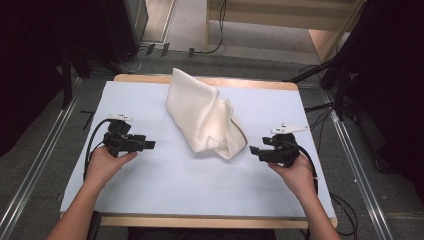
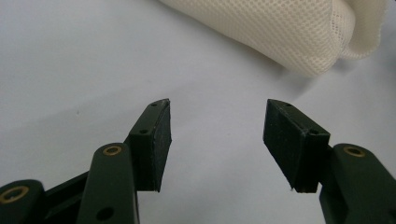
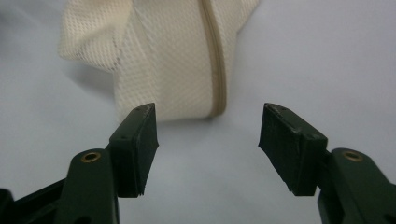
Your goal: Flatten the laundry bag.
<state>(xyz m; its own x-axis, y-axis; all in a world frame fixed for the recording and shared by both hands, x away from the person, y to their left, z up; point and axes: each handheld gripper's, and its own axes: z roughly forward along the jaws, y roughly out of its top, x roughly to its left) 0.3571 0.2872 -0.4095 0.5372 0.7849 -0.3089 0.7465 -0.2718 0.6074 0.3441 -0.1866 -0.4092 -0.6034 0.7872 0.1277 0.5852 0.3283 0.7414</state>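
Mesh, cream and finely woven, makes up the soft bag point(image 1: 205, 114) lying crumpled on the pale blue table point(image 1: 165, 185), folded into a long lumpy wedge. Its long axis runs on a slant in the high view, narrow end at the table's far edge, wider rumpled end pointing down toward the right gripper point(image 1: 256, 151). That gripper sits just beside the bag's near end but apart from it, jaws spread wide with nothing between them, held in the right hand point(image 1: 296, 172). Over on the other side the left gripper point(image 1: 151, 145) is well apart from the bag, the cloth lying ahead of its tips and off to its right, jaws likewise wide with bare table between, the left hand point(image 1: 102, 165) wrapped round its body. Now the left gripper view: black blocky pads point(image 2: 156, 144), matte and square-edged, on dark arms with brass-ringed screw holes, and beyond them the bag's point(image 2: 285, 32) rounded fold, the honeycomb weave crisp. The right gripper view gives what the others do not: a tan zipper point(image 3: 215, 60) running straight down the bag point(image 3: 163, 56) toward the gap, plus a doubled layer of mesh just past the near pad point(image 3: 137, 149). From above, a black cable point(image 1: 92, 142) loops off the left gripper.
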